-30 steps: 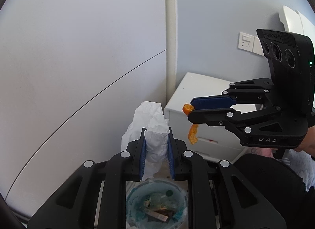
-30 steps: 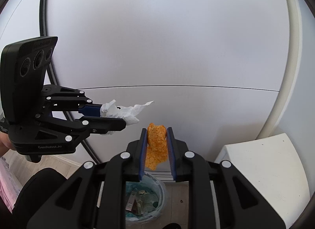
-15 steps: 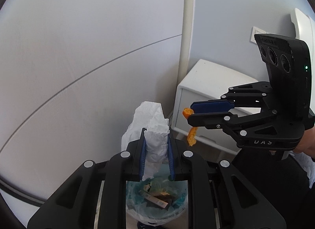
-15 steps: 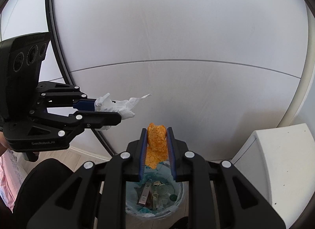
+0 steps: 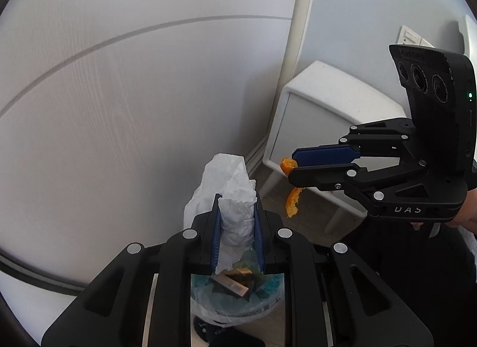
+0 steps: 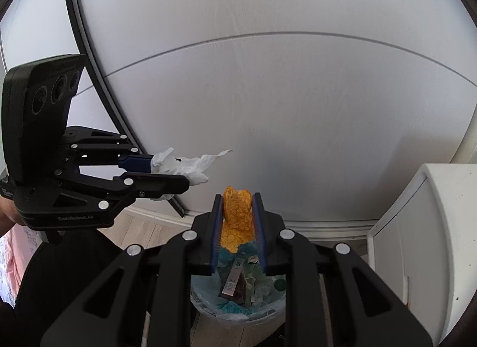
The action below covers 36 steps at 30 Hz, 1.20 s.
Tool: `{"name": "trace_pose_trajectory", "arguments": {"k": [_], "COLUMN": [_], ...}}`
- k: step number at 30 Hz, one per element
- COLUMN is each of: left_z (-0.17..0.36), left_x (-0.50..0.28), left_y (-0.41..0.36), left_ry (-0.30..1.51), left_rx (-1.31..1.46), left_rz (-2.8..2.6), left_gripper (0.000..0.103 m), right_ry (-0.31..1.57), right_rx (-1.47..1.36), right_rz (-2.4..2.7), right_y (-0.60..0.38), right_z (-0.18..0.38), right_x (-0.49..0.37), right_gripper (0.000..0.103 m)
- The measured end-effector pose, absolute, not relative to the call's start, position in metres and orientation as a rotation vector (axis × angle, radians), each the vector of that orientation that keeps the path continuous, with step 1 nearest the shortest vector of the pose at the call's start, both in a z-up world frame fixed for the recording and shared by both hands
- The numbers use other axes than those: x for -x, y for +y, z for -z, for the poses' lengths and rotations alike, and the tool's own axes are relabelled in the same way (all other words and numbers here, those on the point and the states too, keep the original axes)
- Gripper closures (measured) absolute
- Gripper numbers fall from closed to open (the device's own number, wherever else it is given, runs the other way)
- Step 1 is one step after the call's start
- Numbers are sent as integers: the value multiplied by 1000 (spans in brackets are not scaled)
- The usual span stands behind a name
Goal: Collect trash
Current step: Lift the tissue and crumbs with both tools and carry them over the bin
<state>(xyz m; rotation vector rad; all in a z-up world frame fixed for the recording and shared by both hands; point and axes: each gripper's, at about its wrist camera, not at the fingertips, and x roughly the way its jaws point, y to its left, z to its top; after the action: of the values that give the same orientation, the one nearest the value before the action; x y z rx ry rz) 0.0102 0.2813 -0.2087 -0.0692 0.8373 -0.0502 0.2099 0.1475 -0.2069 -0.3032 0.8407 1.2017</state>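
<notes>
My left gripper (image 5: 237, 221) is shut on a crumpled white tissue (image 5: 231, 194) and holds it above the trash bin (image 5: 208, 302). It also shows in the right wrist view (image 6: 170, 172), with the tissue (image 6: 190, 165) sticking out past its tips. My right gripper (image 6: 237, 221) is shut on an orange peel (image 6: 237, 215) above the same bin (image 6: 238, 302). The right gripper shows at the right of the left wrist view (image 5: 293, 168), the peel (image 5: 292, 202) dangling below it. The bin has a clear liner and holds wrappers and scraps.
A white wardrobe panel (image 6: 268, 108) stands behind the bin. A white nightstand (image 5: 328, 126) on legs stands to the right; it also shows in the right wrist view (image 6: 432, 242). Wooden floor (image 6: 143, 230) lies below. Dark clothing (image 6: 59, 272) is at lower left.
Both grippers have tilted downward and come lower toward the bin, which now shows more fully below them. Both still hold their items.
</notes>
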Motion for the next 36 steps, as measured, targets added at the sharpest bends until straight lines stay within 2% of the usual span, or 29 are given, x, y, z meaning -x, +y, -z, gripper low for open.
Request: {"name": "trace_pose_trajectory", "arguments": {"k": [25, 31, 36], "left_z": [375, 385, 415], "left_x": [-44, -50, -53], "left_y": [303, 313, 324], "left_ry": [1047, 1048, 1122], "left_rx": [305, 330, 356], "left_rz": [52, 54, 46], "left_gripper": [86, 86, 86], "right_ry": [1107, 1132, 1162], "right_rx": [447, 452, 488], "right_rz": [-1250, -1254, -1275], "right_y": [192, 199, 206], "right_z": [350, 375, 398], "right_x": [-228, -233, -231], "right_gripper": [82, 83, 82]}}
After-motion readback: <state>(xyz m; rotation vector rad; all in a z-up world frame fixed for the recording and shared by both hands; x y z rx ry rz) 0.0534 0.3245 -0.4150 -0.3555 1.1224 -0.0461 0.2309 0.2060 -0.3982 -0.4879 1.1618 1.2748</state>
